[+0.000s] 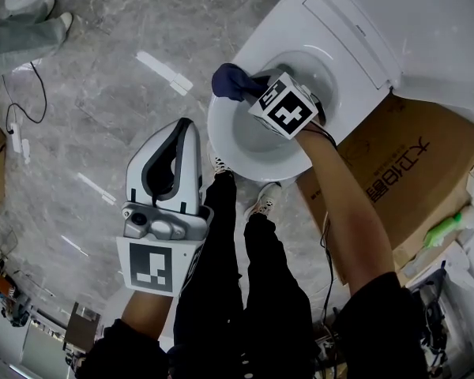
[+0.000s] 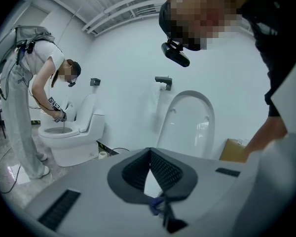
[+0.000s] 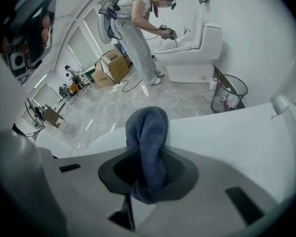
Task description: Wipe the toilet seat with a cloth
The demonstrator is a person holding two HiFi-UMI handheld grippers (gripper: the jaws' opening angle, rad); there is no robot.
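Wiping is judged to be under way, not finished. The cloth (image 1: 235,81) is held against the toilet seat (image 1: 219,140) at about 10 o'clock of the bowl, clenched between the jaws of the right hand-held gripper (image 3: 149,154). How much of the ring has been covered cannot be told, so the rest of the circuit is taken as left to do. The cloth is bunched into a roll. Its long axis is laid along the jaws and its free end is pointed toward 10 o'clock. The left hand-held gripper (image 2: 150,154) is kept well apart at 7 o'clock, closed on nothing.
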